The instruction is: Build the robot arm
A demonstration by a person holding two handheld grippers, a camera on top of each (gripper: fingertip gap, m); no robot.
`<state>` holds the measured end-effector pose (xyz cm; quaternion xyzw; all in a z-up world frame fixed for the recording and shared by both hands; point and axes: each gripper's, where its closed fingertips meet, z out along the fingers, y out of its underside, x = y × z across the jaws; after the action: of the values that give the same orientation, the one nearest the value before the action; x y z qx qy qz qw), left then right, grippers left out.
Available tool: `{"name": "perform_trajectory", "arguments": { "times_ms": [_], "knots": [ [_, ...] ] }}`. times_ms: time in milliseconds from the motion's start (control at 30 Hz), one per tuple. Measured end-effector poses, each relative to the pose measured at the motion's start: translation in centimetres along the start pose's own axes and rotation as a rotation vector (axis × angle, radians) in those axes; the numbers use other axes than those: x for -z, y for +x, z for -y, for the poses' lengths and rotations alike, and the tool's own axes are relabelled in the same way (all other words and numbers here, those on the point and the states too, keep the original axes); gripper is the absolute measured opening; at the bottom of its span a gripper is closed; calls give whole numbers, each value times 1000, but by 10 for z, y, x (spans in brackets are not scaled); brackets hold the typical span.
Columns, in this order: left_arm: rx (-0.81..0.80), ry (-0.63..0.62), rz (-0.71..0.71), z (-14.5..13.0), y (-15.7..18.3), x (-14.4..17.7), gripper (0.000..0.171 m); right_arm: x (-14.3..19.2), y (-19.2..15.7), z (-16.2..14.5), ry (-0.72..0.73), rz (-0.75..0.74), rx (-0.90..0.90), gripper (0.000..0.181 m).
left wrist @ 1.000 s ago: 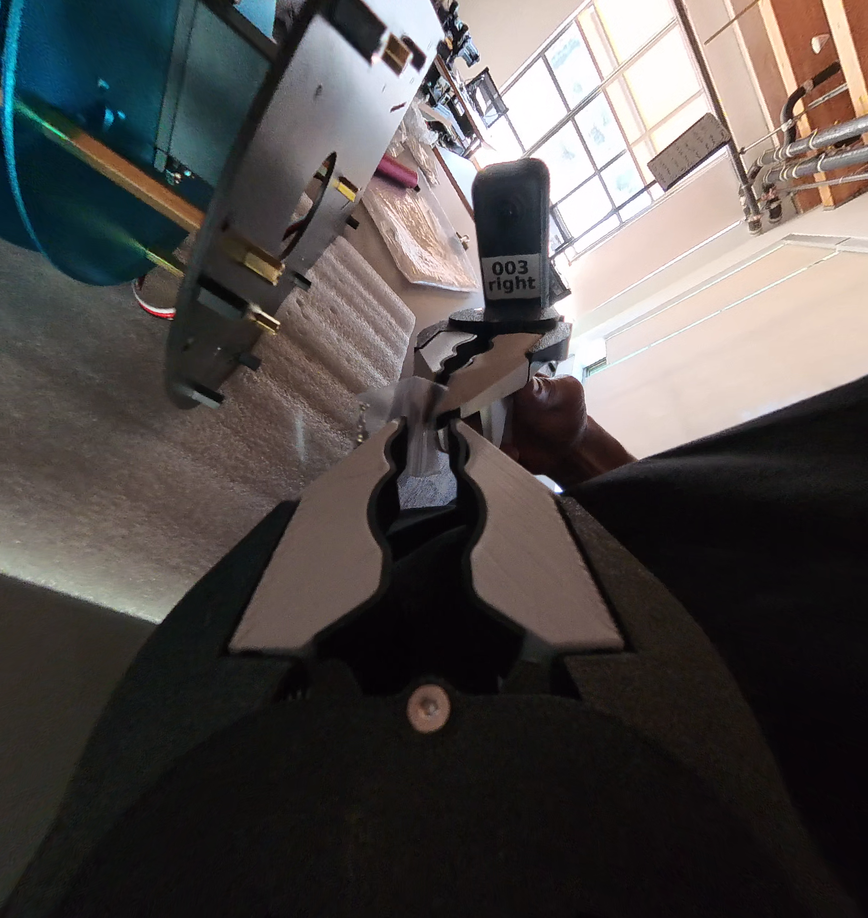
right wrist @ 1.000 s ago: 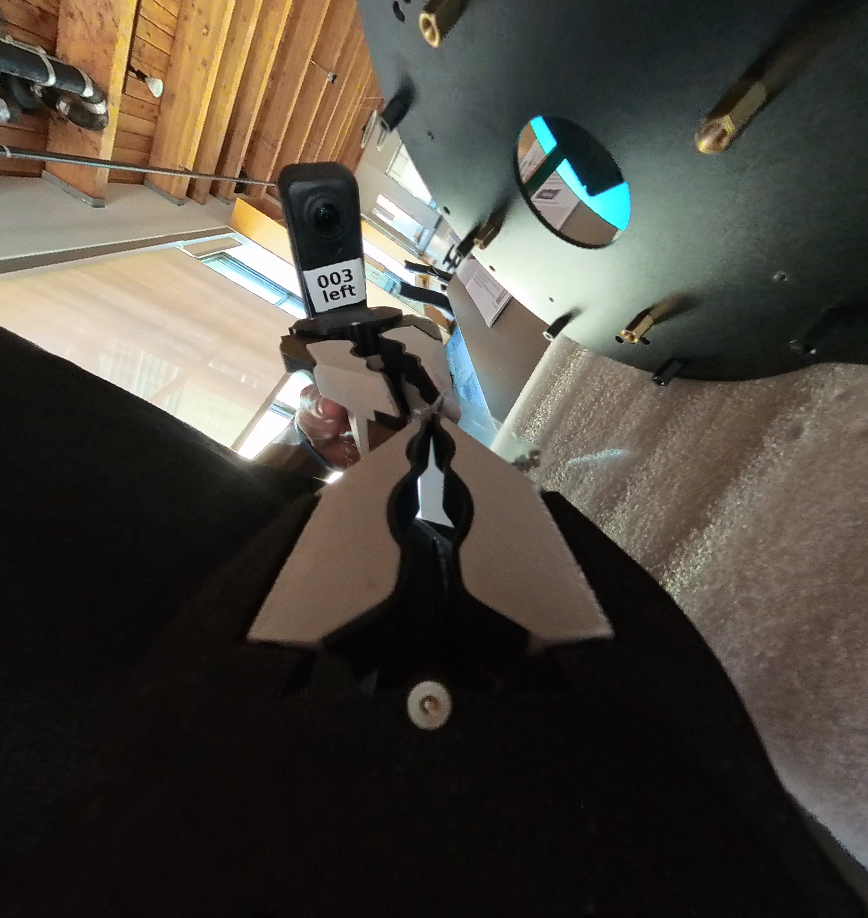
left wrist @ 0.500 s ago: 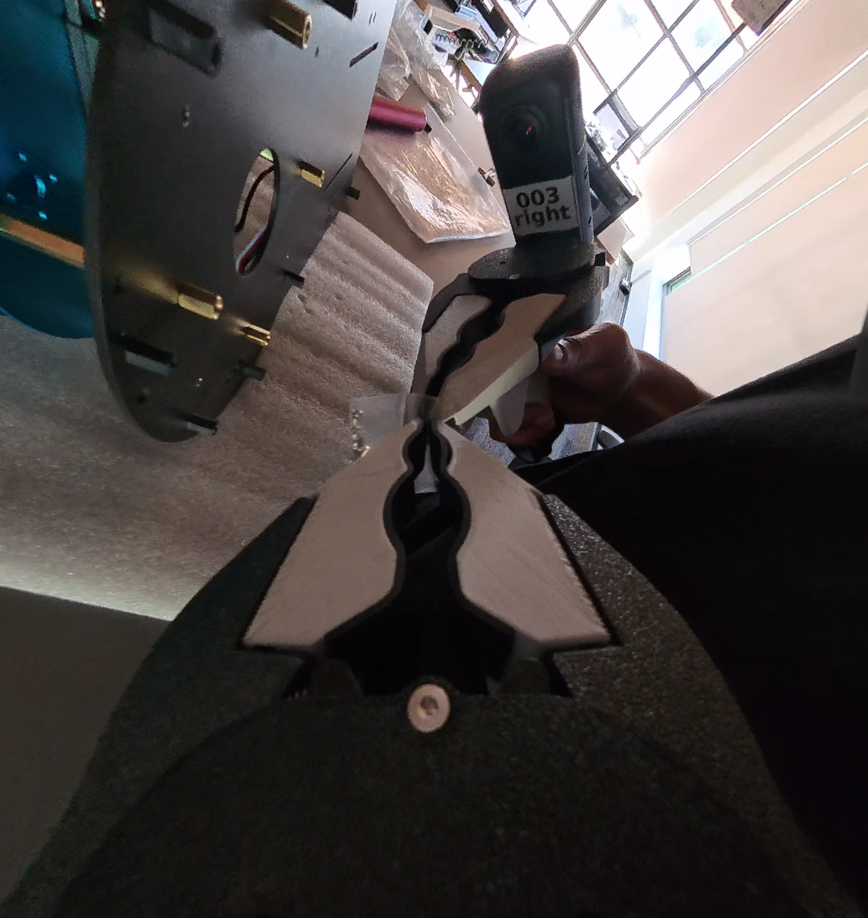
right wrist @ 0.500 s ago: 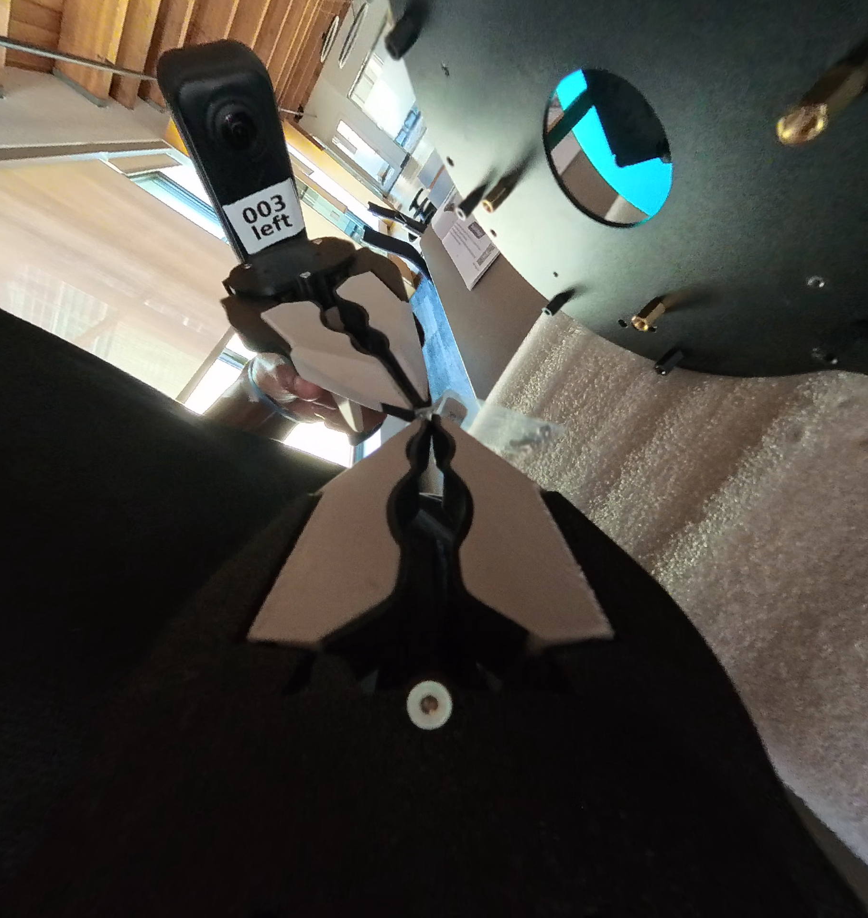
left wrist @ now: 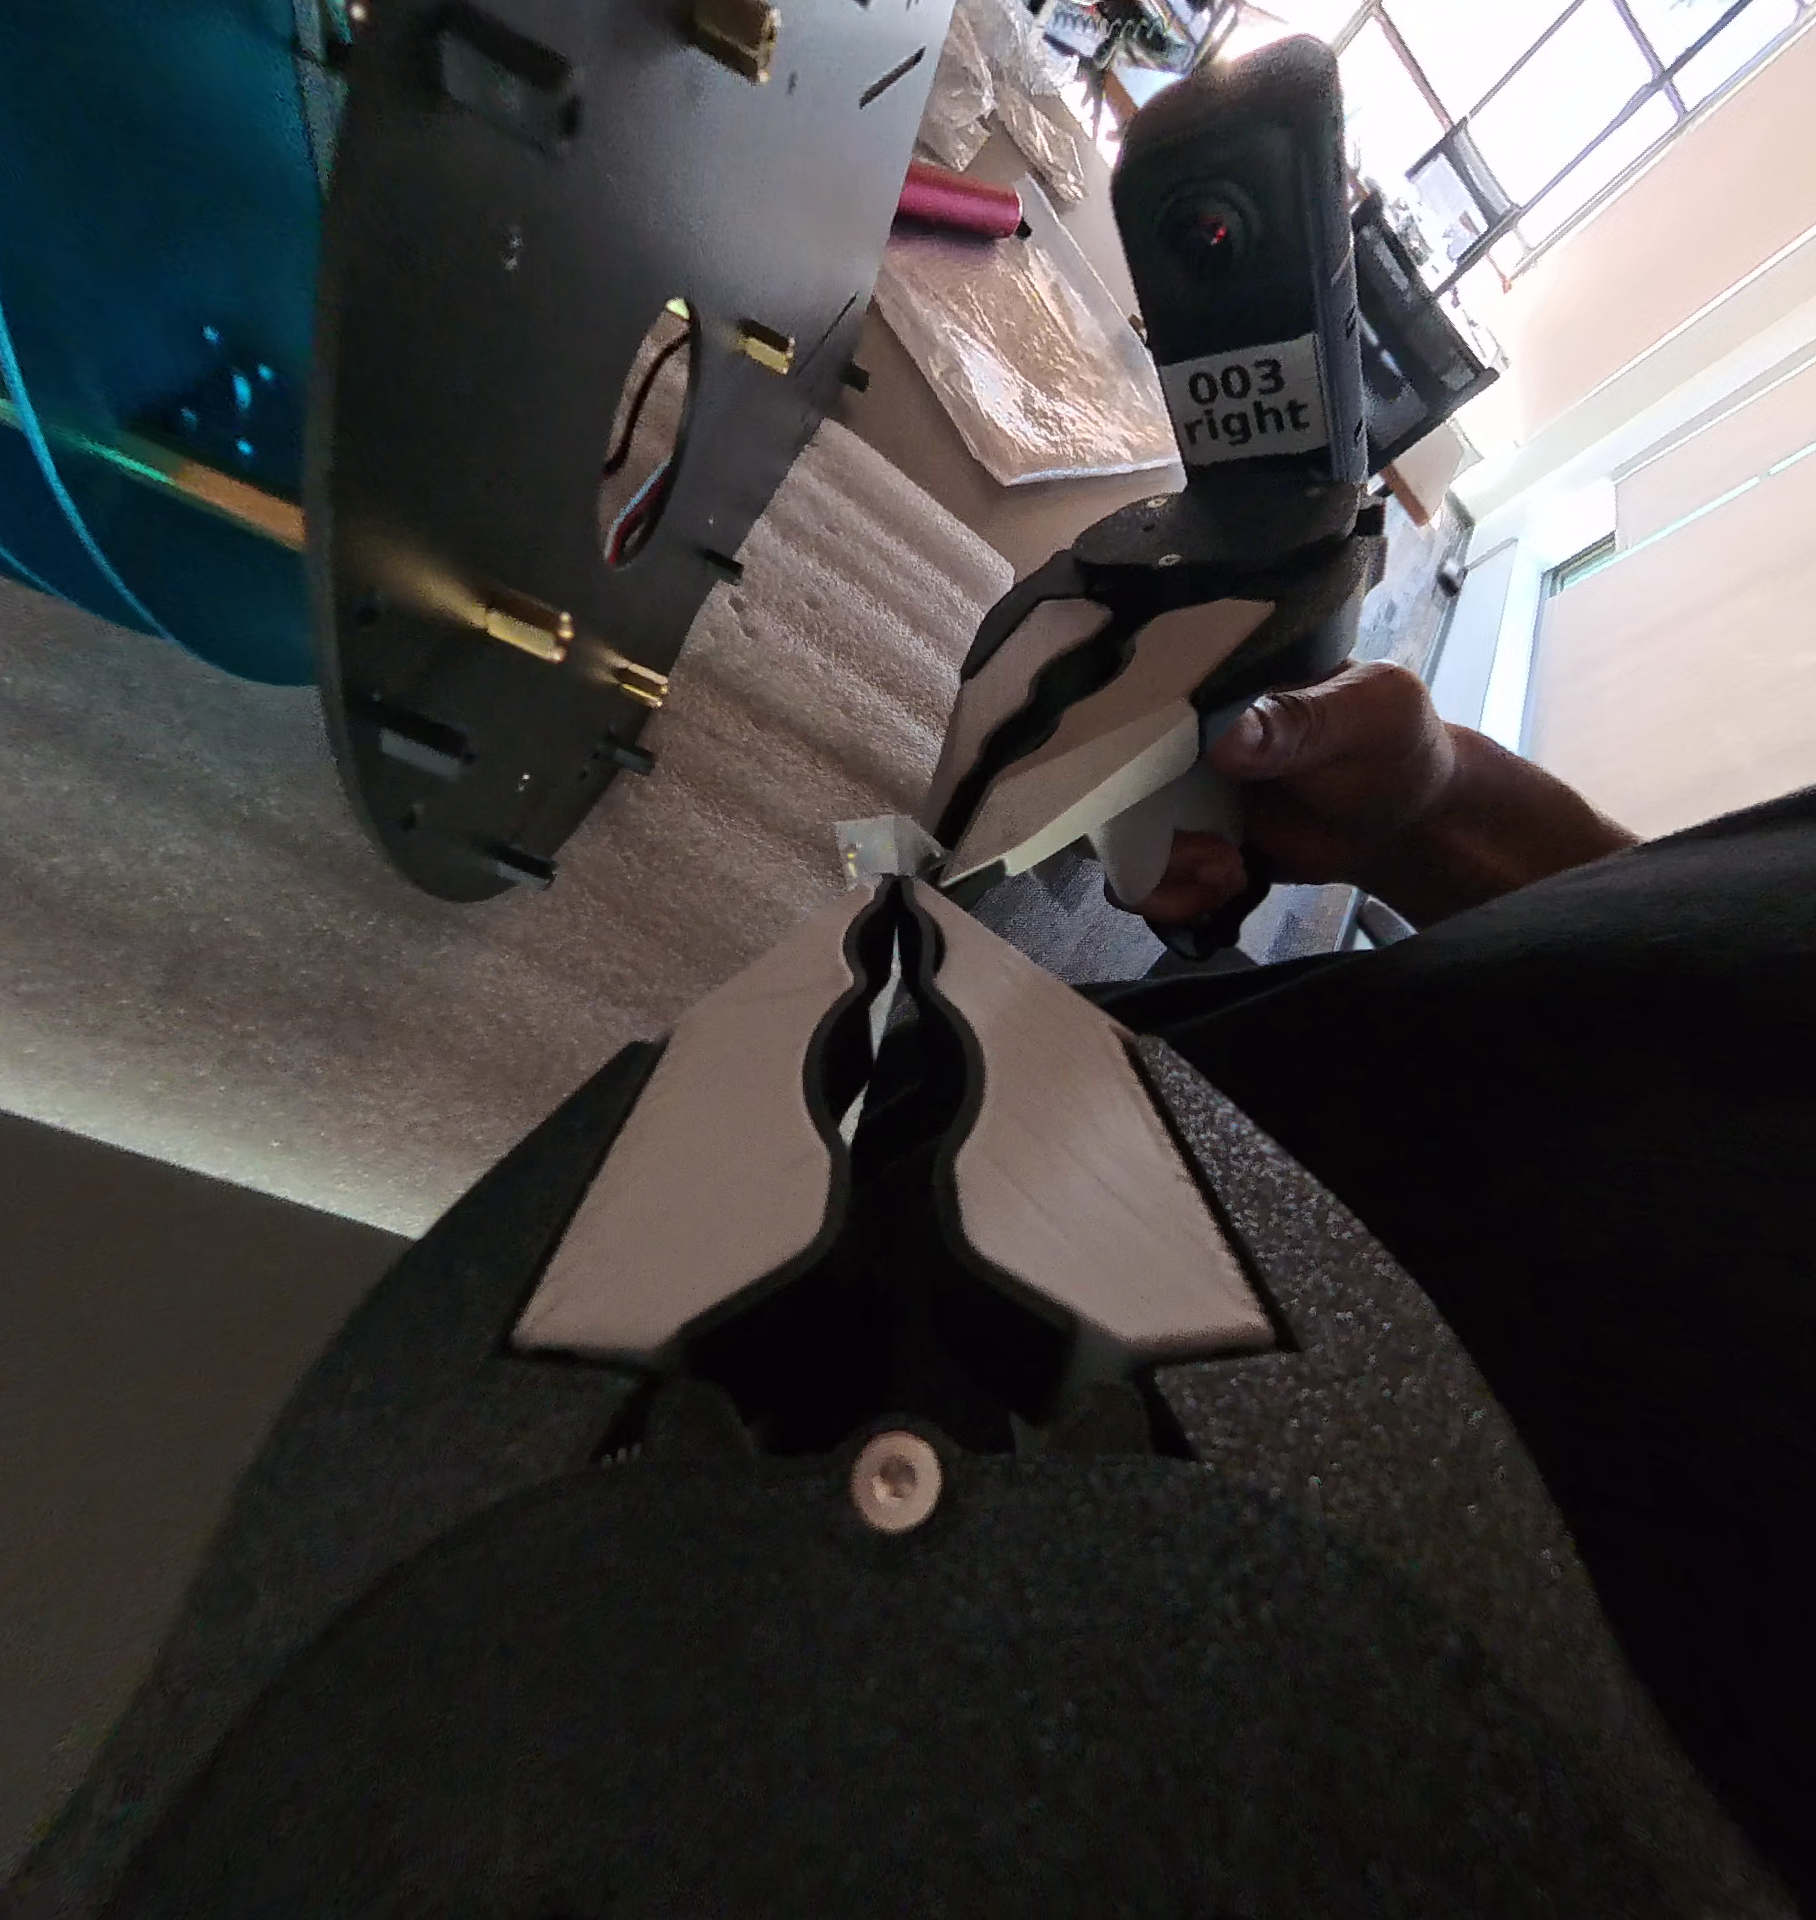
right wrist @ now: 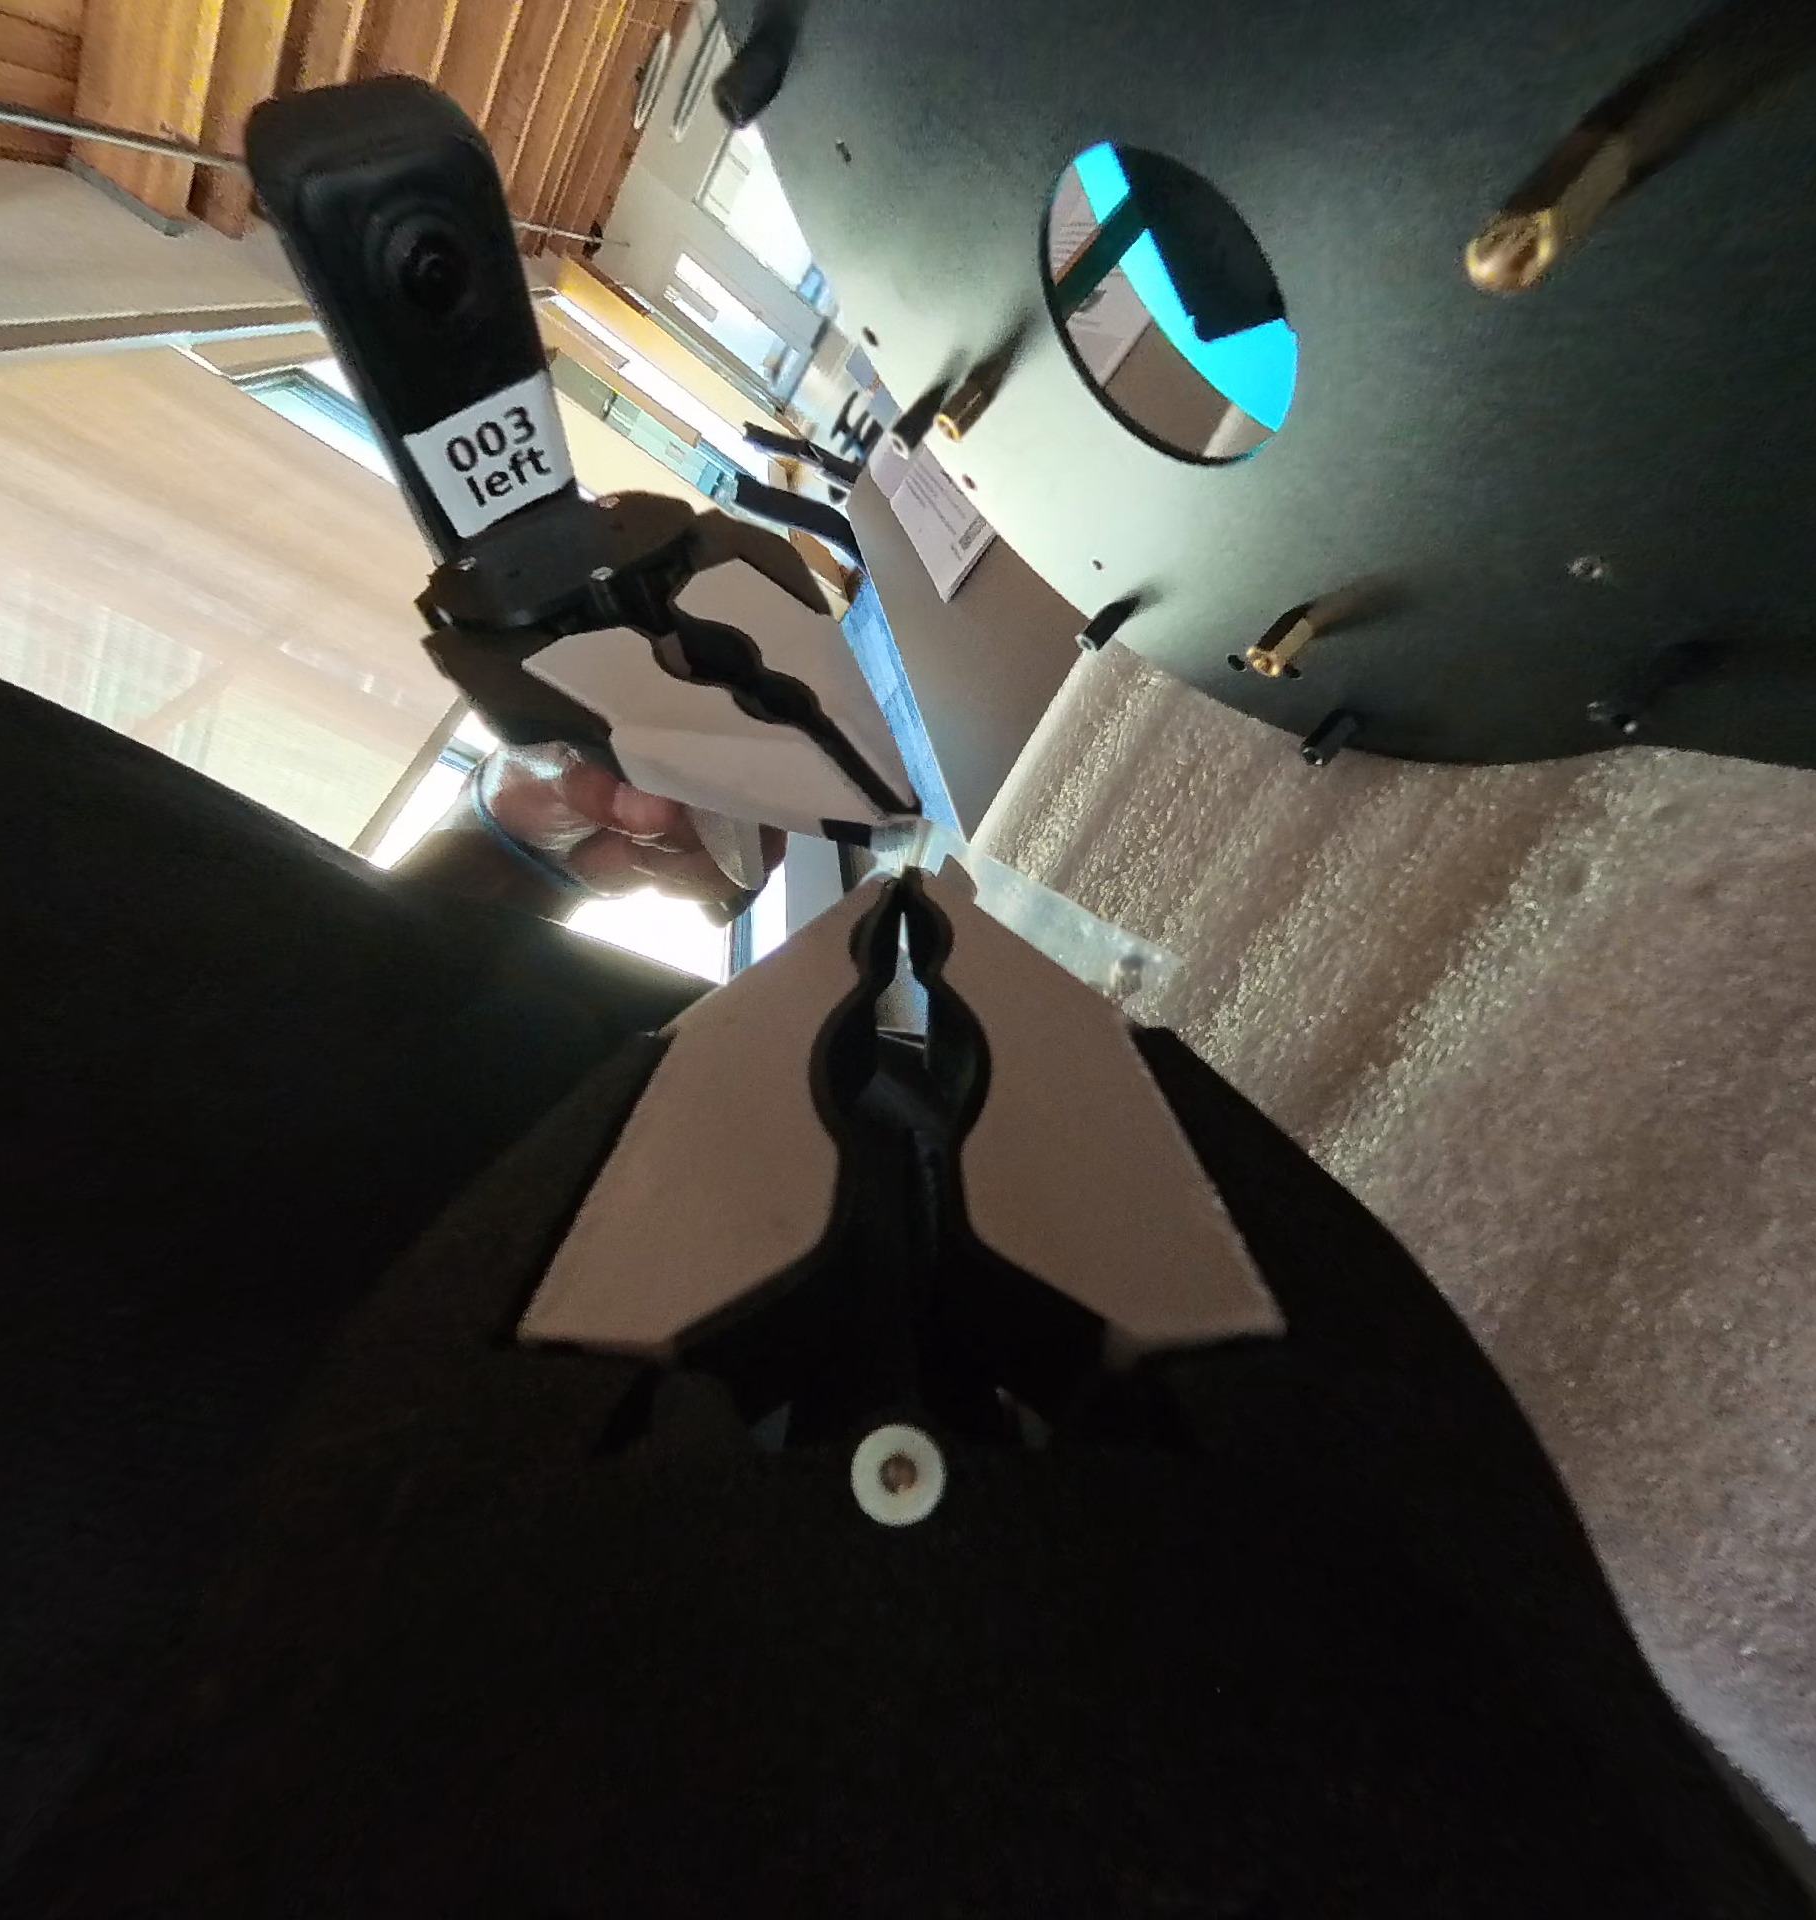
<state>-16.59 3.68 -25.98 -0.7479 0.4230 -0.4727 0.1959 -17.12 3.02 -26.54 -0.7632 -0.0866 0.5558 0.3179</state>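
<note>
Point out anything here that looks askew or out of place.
The round black plate with brass standoffs stands tilted on its edge on the foam sheet, not flat. Both grippers, left and right, pinch one small clear plastic bag between them, jaws shut, above the foam.

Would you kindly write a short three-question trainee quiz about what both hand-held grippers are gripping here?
1. True or false: the left hand-held gripper and right hand-held gripper are both shut on the small clear plastic bag.
2. What does the black round plate stand on? A) white foam sheet B) bare wood C) a metal tray
3. Fill in: the standoffs on the plate are ____ coloured.

Key: 1 true; 2 A; 3 brass.
</note>
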Motion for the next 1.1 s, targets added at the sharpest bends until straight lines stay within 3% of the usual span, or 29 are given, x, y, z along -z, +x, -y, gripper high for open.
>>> {"name": "perform_trajectory", "arguments": {
  "times_ms": [167,233,367,600,767,1033,1100],
  "knots": [
    [68,4,31,-2,-8,-5,0,3,11,4,32,-49,5,3],
    [107,27,18,0,-10,-4,0,6,7,8,51,-29,-17,25],
    [193,84,-60,7,-2,-4,0,1,-2,7,33,-30,9,36],
    [316,178,-200,20,12,-4,0,5,-17,18,115,93,-28,26],
    [388,247,-301,29,17,3,0,19,-21,25,198,223,-101,0],
    [351,229,-267,27,15,2,0,14,-4,21,165,101,-86,0],
    [359,229,-248,27,11,1,0,13,-9,22,161,108,-60,12]
  ]
}}
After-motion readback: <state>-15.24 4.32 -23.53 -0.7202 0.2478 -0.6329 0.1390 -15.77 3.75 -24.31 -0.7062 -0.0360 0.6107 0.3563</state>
